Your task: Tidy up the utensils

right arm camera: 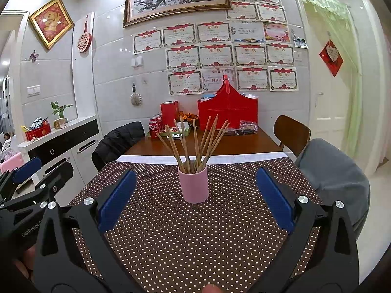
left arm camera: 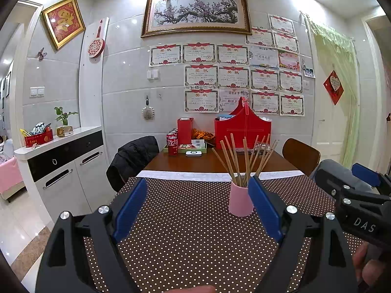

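On the polka-dot tablecloth [right arm camera: 195, 232], a pink cup [right arm camera: 193, 185] stands upright holding a fanned bundle of wooden chopsticks [right arm camera: 195, 144].

Both grippers hover above the cloth on the near side of the cup, apart from it: the left gripper [left arm camera: 198, 207] and the right gripper [right arm camera: 195, 195] each have their blue pads spread wide and grasp nothing (the cup sits roughly centred ahead of the right one, and just beside the left one's right pad). Beyond the cloth, on bare wood, stand a red basket [right arm camera: 228, 112] and cola cans [left arm camera: 172, 145] near the wall.
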`<move>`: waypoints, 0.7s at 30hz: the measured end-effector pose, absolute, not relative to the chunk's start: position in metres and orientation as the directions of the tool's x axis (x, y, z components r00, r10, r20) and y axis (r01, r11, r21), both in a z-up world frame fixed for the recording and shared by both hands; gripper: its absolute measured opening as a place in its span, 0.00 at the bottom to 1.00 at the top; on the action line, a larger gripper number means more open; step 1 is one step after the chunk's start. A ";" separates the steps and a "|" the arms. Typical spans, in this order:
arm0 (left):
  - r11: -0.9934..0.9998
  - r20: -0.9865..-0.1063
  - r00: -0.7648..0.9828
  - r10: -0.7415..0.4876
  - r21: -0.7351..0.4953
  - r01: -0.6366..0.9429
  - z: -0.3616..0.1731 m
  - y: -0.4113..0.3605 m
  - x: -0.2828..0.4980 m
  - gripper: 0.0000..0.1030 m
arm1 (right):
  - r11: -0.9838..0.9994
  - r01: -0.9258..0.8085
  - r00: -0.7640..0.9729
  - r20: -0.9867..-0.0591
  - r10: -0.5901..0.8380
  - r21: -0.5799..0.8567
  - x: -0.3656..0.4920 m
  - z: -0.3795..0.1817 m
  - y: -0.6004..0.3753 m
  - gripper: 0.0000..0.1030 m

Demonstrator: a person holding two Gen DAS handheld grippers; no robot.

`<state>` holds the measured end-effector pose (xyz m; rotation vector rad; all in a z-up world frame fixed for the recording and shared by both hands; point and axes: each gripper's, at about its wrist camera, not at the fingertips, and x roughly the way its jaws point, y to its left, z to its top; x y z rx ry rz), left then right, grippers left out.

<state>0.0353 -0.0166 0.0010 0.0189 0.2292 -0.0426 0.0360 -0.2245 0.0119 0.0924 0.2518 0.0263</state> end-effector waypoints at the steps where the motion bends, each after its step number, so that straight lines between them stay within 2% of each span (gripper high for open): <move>1: 0.999 -0.228 0.973 -0.041 0.014 0.045 0.001 -0.017 0.035 0.81 | 0.995 -0.015 0.968 -0.248 0.038 0.094 0.037 0.014 -0.224 0.94; 21: 0.999 -0.236 0.971 -0.029 0.015 0.033 -0.002 -0.010 0.039 0.81 | 0.995 -0.022 0.967 -0.251 0.047 0.101 0.042 0.014 -0.220 0.94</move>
